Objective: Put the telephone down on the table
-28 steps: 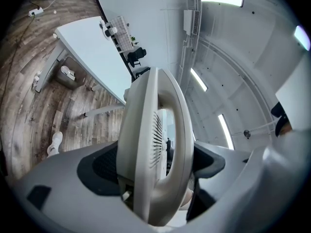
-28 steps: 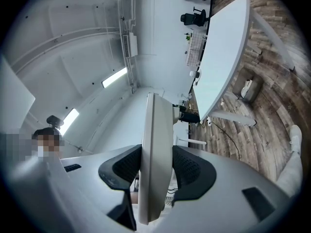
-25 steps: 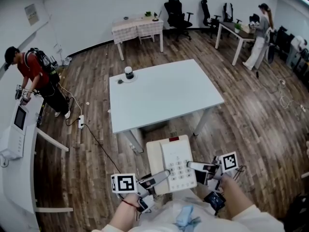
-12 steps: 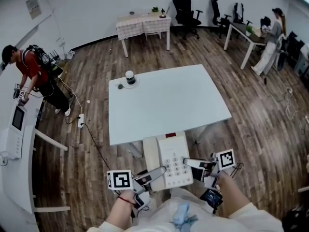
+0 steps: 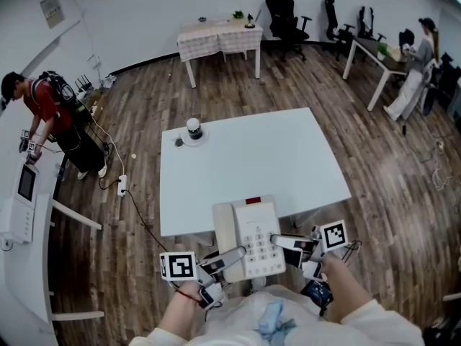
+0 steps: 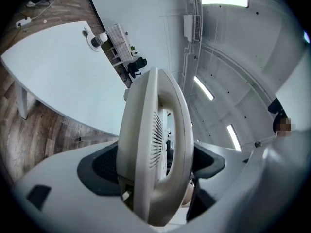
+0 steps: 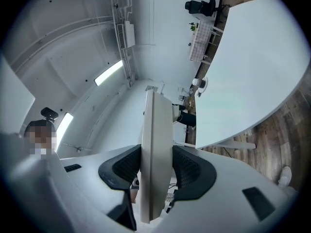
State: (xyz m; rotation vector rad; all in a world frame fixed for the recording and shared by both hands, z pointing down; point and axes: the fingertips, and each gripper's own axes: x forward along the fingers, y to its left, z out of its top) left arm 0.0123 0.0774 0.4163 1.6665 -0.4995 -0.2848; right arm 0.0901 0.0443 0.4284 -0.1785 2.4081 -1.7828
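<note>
A cream desk telephone [image 5: 251, 238] with a keypad and its handset on the left side hangs in the air between both grippers. In the head view its far end overlaps the near edge of the white table [image 5: 252, 157]. My left gripper [image 5: 229, 258] is shut on the handset side of the telephone [image 6: 153, 140]. My right gripper [image 5: 279, 242] is shut on the telephone's thin right edge [image 7: 155, 154]. Dark pads [image 7: 192, 171] press on both faces of that edge. The table [image 6: 58, 86] lies ahead of the jaws in both gripper views.
A dark cup on a saucer [image 5: 193, 129] stands at the table's far left corner. A person in red [image 5: 43, 110] stands at the left by a white counter [image 5: 25, 215]. A power strip and cable [image 5: 121, 184] lie on the floor. Another table [image 5: 220, 36], chairs and a person are farther back.
The view has closed in on the white table. The telephone, held in both grippers throughout, has gone from short of the table to overlapping its near edge.
</note>
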